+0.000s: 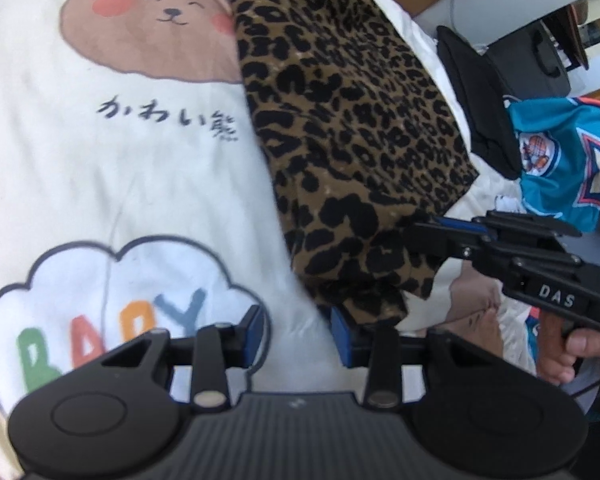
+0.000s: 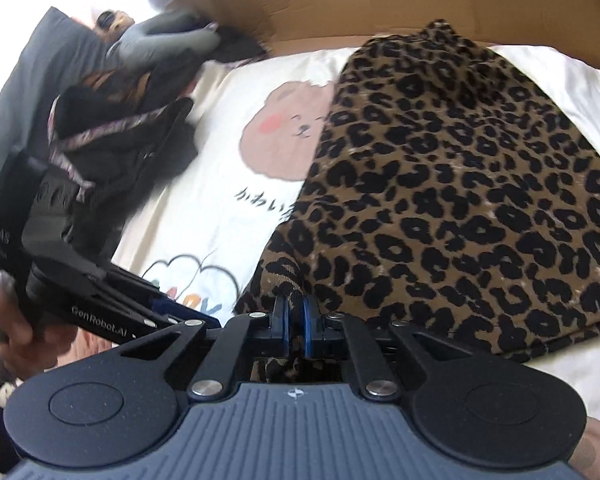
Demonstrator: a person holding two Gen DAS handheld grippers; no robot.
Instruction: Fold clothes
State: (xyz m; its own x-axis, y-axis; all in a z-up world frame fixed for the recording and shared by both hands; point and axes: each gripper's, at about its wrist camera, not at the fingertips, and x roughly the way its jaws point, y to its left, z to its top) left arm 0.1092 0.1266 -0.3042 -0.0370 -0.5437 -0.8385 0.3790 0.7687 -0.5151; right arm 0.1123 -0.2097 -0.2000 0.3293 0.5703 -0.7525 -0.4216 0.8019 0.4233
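The leopard-print garment (image 2: pixel 460 200) lies on a cream blanket (image 1: pixel 100 180) printed with a bear, Japanese script and "BABY". Its near corner is pinched between the right gripper (image 2: pixel 296 316)'s closed jaws. The left gripper (image 1: pixel 300 336) holds its jaws apart, the cloth's edge just beyond its right finger. "DAS" and "GenRobot.AI" mark the housings; a hand (image 1: pixel 588 348) grips the right one.

White bear-print bedding (image 1: pixel 100 184) as surface; leopard-print garment (image 1: pixel 352 120) on it, teal jersey (image 1: pixel 560 160) beside
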